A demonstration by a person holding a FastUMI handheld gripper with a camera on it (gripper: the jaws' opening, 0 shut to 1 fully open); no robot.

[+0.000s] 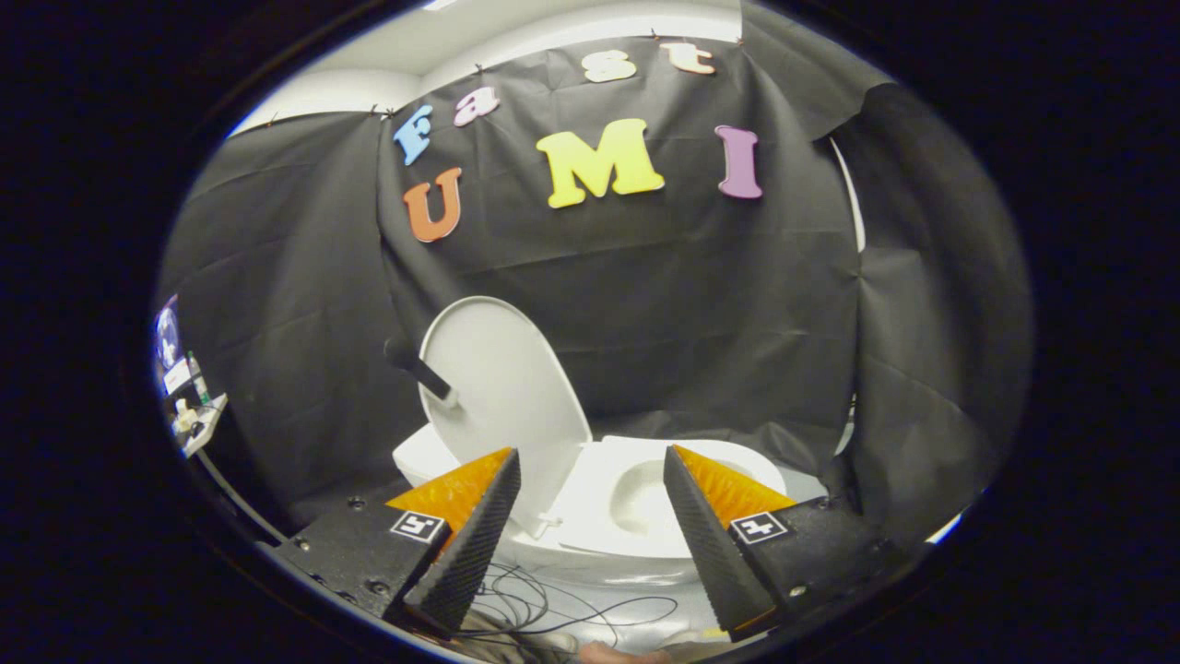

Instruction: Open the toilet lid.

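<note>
My gripper (pixel 590 503) is open: its two fingers (pixel 475 535) stand wide apart and hold nothing, with no contact on either of them. I take the toilet (pixel 590 516) as my landmark. It stands just beyond my fingers, on the far side of the gap between them, so that its white body fills that gap.

The toilet lid (pixel 502 383) is already raised. It stands upright, tilted a little, at the left end of the toilet, with its hinged lower edge down by the seat and its rounded top edge well above the bowl. My left finger partly covers the lid's lower edge. A dark handle (pixel 419 367) sticks out from the left side of the lid, roughly halfway up.

The seat (pixel 599 498) lies down flat to the right of the lid, and the open bowl (pixel 641 493) shows through its ring, close to my right finger. Black cloth (pixel 701 323) hangs behind the toilet and also drapes down at the toilet's right side. On the pale floor in front of the toilet, between my fingers and nearer to me than the bowl, lie some thin dark cables (pixel 553 613). Far off to the left of the toilet a small cluttered shelf (pixel 195 420) shows, its contents too small to make out
</note>
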